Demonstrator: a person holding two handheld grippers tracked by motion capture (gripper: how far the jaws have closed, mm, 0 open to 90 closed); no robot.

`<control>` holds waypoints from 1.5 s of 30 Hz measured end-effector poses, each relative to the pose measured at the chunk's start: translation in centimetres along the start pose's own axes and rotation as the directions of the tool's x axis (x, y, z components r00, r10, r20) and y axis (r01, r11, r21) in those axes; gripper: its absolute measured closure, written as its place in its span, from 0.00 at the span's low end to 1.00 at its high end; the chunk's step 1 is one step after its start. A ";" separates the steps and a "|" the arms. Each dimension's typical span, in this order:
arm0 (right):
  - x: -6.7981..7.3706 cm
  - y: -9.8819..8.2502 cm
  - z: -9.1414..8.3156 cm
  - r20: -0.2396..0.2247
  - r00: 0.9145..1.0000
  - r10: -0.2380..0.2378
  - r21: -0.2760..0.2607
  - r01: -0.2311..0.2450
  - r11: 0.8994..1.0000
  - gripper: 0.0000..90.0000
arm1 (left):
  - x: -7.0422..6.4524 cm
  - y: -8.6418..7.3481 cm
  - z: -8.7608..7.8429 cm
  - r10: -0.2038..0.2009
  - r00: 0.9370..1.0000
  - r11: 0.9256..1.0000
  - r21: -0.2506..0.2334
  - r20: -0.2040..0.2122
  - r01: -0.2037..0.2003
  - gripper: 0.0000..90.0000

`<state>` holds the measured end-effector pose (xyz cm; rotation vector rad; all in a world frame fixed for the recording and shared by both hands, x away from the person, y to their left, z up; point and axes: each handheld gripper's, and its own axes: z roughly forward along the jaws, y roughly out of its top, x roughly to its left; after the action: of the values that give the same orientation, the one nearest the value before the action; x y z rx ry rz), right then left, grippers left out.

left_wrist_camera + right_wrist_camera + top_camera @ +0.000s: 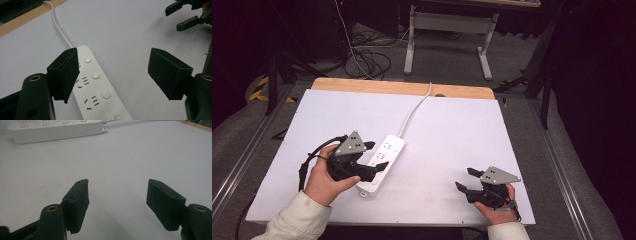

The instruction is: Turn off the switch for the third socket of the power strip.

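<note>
White, smooth, oblong power strip [382,163] lies under the gaping left claw [374,156]; the right claw [466,179] gapes empty.

One white power strip [383,161], one white cable [414,112], and two hand-held grippers: left [379,156], right [464,179].

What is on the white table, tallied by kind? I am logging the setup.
White power strips: 1
Black claws: 2, left claw and right claw, both open with nothing between the jaws
Total: 3 things on the table
</note>
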<state>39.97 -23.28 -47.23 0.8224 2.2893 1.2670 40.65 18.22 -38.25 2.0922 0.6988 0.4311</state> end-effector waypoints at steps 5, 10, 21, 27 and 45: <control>0.0 0.0 0.0 0.000 1.000 -0.001 0.001 0.001 1.000 0.39 | 0.4 -0.7 -1.3 -0.012 1.000 0.999 -0.047 -0.018 0.011 0.24; 0.0 0.0 0.0 0.001 1.000 -0.001 0.001 0.001 1.000 0.39 | 0.5 -1.7 -2.4 0.004 0.999 0.997 -0.072 -0.042 -0.007 0.22; 0.1 0.0 0.0 -0.002 1.000 -0.001 -0.002 0.001 1.000 0.39 | 1.1 -4.3 -4.1 0.030 0.995 0.993 -0.109 -0.092 -0.040 0.20; 0.1 0.0 0.0 -0.002 1.000 -0.001 -0.003 0.001 1.000 0.38 | 1.5 -6.2 -4.7 0.037 0.996 0.992 -0.119 -0.085 -0.047 0.19; 0.1 0.0 -0.1 -0.006 1.000 -0.001 -0.007 0.001 1.000 0.38 | 3.5 -11.9 -5.1 -0.081 0.994 0.989 -0.132 -0.079 0.070 0.19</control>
<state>39.87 -23.27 -47.15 0.8160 2.2882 1.2773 36.83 29.17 -45.02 1.9289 0.7766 0.5104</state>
